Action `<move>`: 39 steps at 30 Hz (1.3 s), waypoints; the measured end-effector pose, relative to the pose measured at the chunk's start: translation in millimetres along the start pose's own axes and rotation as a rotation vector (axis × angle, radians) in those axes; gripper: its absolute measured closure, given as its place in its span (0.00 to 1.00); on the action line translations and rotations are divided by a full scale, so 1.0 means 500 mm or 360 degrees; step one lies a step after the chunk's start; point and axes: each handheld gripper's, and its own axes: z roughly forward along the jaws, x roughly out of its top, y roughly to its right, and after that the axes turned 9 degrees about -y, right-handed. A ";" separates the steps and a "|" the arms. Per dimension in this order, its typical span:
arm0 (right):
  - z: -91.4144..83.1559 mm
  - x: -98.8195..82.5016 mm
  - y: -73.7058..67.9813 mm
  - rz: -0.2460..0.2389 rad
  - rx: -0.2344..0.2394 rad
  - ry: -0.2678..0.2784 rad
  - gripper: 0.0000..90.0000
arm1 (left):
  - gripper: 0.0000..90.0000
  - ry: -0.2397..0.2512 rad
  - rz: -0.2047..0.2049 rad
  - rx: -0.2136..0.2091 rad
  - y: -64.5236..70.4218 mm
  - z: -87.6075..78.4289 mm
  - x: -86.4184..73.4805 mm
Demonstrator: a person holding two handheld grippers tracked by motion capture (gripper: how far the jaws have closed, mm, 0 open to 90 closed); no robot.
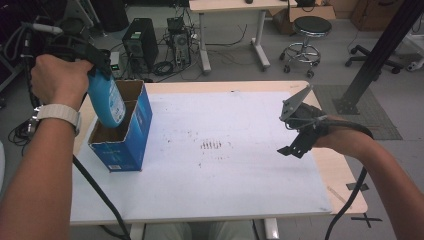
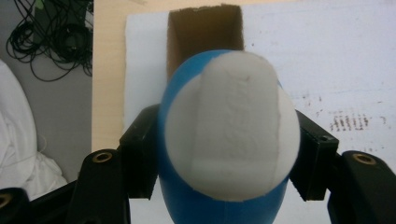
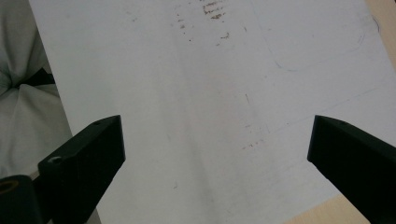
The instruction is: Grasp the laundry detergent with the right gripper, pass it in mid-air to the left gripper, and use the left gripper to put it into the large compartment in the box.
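Left gripper view: bottle's point(image 2: 231, 140) white embossed base, box point(image 2: 205, 32) beyond.

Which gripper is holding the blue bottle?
The left gripper: its jaws clamp the blue bottle over the box. The right gripper is open and holds nothing.

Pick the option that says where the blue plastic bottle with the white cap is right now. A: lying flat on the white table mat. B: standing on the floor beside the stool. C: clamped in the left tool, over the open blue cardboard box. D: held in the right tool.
C: the left tool has its black jaws pressed on both sides of the blue plastic bottle, whose lower end dips into the open blue cardboard box.
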 end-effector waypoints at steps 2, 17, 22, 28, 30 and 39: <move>0.001 0.001 0.000 0.0000 0.0002 -0.0002 0.04 | 0.42 -0.0001 0.0001 0.0001 -0.002 0.009 -0.002; 0.007 0.005 -0.002 0.0003 0.0007 -0.0008 0.04 | 0.42 -0.0026 0.0025 -0.0004 -0.003 0.106 -0.019; 0.011 0.000 0.000 0.0017 0.0009 -0.0007 0.04 | 0.42 -0.0039 0.0022 -0.0012 -0.003 0.140 -0.025; 0.013 0.000 0.000 0.0019 0.0011 -0.0010 0.04 | 0.42 -0.0040 0.0041 -0.0007 -0.002 0.181 -0.034; 0.015 -0.001 0.000 0.0020 0.0014 -0.0013 0.04 | 0.42 -0.0045 0.0039 -0.0010 -0.004 0.194 -0.038; 0.017 -0.003 0.001 0.0033 0.0021 -0.0017 0.04 | 0.42 -0.0076 0.0073 -0.0009 -0.007 0.256 -0.052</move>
